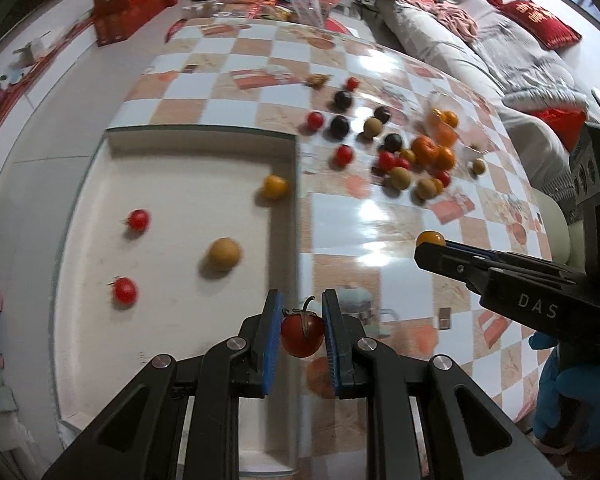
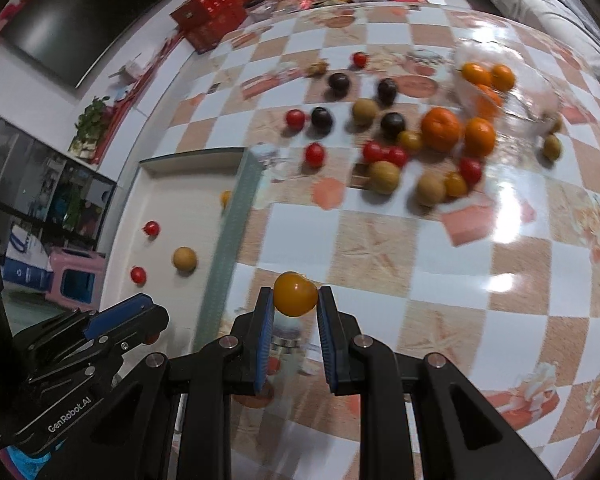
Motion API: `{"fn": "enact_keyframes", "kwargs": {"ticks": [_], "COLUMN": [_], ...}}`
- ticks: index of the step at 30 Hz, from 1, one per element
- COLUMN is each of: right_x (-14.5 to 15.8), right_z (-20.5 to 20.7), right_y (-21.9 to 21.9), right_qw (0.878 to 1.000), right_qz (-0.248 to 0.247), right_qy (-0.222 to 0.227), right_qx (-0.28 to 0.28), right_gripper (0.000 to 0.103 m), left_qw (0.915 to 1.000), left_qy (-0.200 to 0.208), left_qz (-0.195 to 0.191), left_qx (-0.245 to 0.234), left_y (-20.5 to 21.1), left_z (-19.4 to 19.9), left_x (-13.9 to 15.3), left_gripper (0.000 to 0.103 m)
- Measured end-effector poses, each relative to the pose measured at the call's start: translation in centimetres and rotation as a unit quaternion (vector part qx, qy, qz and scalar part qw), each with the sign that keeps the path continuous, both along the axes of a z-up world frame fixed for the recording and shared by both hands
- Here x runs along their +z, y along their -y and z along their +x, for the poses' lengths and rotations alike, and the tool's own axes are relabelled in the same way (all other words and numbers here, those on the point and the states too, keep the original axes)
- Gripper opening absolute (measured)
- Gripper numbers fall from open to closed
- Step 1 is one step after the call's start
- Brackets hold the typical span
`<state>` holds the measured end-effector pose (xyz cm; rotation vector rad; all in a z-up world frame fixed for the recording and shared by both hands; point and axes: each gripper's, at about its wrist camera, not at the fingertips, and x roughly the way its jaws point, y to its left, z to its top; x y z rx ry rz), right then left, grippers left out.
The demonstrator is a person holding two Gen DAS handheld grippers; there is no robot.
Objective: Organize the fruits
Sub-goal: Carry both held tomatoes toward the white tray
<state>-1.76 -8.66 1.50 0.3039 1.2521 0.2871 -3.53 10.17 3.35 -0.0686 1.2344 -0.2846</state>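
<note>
Sorting is barely begun: we count four fruits in the shallow white tray [image 1: 100, 216] at the table's left edge, with most of the pile of red, dark, tan and orange fruits [image 2: 396, 140] loose mid-table. Our left gripper [image 1: 302, 338] clamps a stemmed red cherry tomato [image 1: 302, 336], our right gripper [image 2: 294, 300] a small yellow-orange tomato [image 2: 295, 294].

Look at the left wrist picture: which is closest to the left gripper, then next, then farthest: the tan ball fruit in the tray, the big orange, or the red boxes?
1. Tan ball fruit, in the tray, up-left of the left gripper.
2. Big orange, in the fruit pile, up-right.
3. Red boxes, far back left.
</note>
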Motion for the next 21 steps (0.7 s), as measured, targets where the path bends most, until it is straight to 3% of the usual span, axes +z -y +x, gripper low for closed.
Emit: {"fn": "enact_keyframes", "kwargs": {"ticks": [21], "right_x": [-0.8], "right_z": [1.5], "right_y": [-11.8], "right_qw": [0.995], "right_qz": [0.004], "right_qy": [-0.01], "right_qx": [0.102], "right_gripper": [0.024], "left_qw": [0.9955], "left_qy": [-0.019], "left_qz": [0.035], "left_qx": [0.086], "left_y": [-10.6], "left_z": [-1.2], "left_x": [-2.4], "left_gripper": [0.022]}}
